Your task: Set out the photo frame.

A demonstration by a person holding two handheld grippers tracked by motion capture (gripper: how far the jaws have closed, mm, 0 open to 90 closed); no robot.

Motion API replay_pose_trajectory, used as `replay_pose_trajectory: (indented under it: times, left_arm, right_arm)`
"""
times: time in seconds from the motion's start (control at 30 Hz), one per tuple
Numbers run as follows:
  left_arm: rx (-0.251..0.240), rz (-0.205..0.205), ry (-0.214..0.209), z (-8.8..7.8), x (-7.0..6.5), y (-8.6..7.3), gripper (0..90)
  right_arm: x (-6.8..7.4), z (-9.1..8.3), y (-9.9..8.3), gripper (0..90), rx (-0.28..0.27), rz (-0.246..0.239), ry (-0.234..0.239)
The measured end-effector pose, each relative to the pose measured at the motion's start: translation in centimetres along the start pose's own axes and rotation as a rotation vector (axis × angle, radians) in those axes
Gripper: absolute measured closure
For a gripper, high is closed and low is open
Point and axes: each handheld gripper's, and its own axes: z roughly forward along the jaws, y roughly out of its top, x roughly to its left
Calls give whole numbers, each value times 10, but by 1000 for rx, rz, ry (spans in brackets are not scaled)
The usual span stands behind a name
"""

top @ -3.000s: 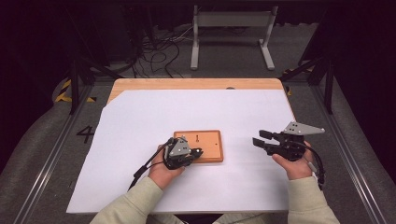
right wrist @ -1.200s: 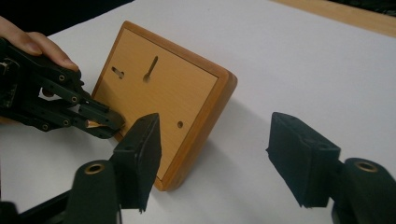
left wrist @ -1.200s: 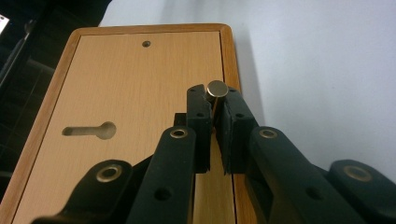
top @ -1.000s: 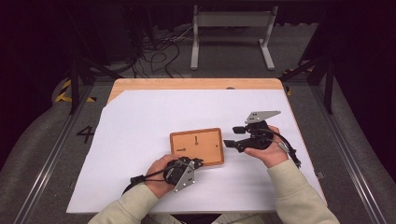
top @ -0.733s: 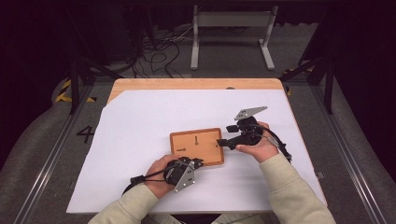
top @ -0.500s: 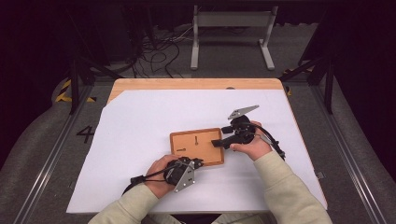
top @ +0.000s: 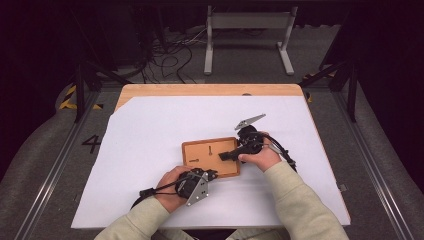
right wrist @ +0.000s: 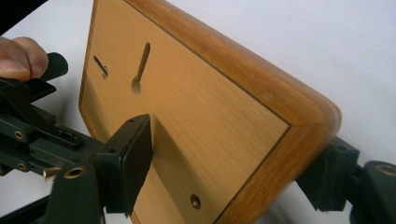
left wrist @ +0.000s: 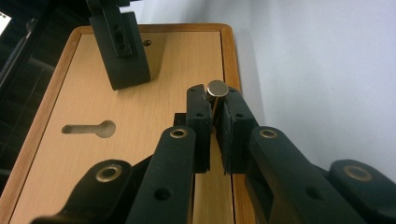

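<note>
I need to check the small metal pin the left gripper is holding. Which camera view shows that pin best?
The left gripper view: the metal pin stands close up, clamped between the left gripper's jaws over the wooden board. In the high view it is too small to tell. The right gripper view catches a small brass tip, unclear.

Both forearms wear pale cream, long sleeves (top: 300, 200) of soft knit. Each hand carries a black gripper: the left gripper (top: 210, 174) bears a grey three-cornered plate (top: 199, 189) dotted with small holes and trails a black cable (top: 157, 190); the right gripper (top: 226, 156) has a matching plate and looped cable. Brass-coloured rivets (left wrist: 179, 133) stud the black jaw links, whose pads are ribbed.
</note>
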Motion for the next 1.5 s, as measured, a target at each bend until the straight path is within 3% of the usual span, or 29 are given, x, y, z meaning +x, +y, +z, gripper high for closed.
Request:
replay_pose_trajectory:
  times: [0.17, 0.2, 0.23, 0.3, 0.33, 0.47, 0.53, 0.57, 0.6, 0.63, 0.67, 0.77, 0.9, 0.93, 1.1, 1.13, 1.3, 1.5]
  left_arm:
    - [12, -19, -18, -1, 1, 1, 784]
    - [21, -50, -42, -3, 2, 1, 758]
    - [21, -50, -42, -3, 2, 1, 731]
    - [28, -106, -55, -10, 6, 0, 686]
    - [26, -152, -66, -14, 8, -1, 652]
    - [-8, -245, -63, -40, 15, -9, 588]
    - [-15, -268, -65, -45, 16, -13, 579]
    - [-27, -305, -56, -56, 17, -20, 571]
    - [-27, -305, -56, -56, 17, -20, 568]
    - [-38, -346, -24, -68, 17, -28, 567]
    - [-38, -346, -24, -68, 17, -28, 567]
    - [-53, -411, 27, -84, 20, -40, 568]
    - [-63, -512, 55, -94, 24, -56, 554]
    - [-61, -545, 58, -96, 25, -61, 550]
    - [-36, -615, 85, -100, 28, -74, 526]
    - [-36, -615, 85, -100, 28, -74, 519]
    - [-27, -697, 108, -100, 30, -82, 486]
    - [-62, -795, 118, -99, 31, -88, 466]
  right_arm:
    - [-2, -3, 0, 307, 3, 0, 12]
    - [-2, -3, -1, 313, 3, -2, 14]
    - [-2, -3, -1, 313, 3, -2, 14]
    - [-2, -4, -1, 318, 1, -7, 14]
    - [-1, -5, -1, 319, 2, -10, 12]
    - [2, -7, -1, 329, 1, -26, 4]
    - [2, -8, -1, 332, 1, -28, 4]
    - [4, -9, -1, 341, -1, -36, -2]
    - [5, -10, -1, 346, -4, -39, -4]
    - [6, -11, -2, 353, -8, -48, -6]
    - [6, -11, -2, 353, -8, -48, -6]
    - [9, -16, -4, 380, -20, -66, -7]
    - [14, -22, -6, 417, -30, -103, -9]
    - [16, -24, -6, 428, -29, -115, -15]
    - [26, -30, -13, 450, -58, -202, -39]
    - [26, -30, -13, 450, -58, -202, -39]
    - [37, -38, -19, 483, -64, -271, -63]
    - [48, -44, -25, 516, -58, -324, -85]
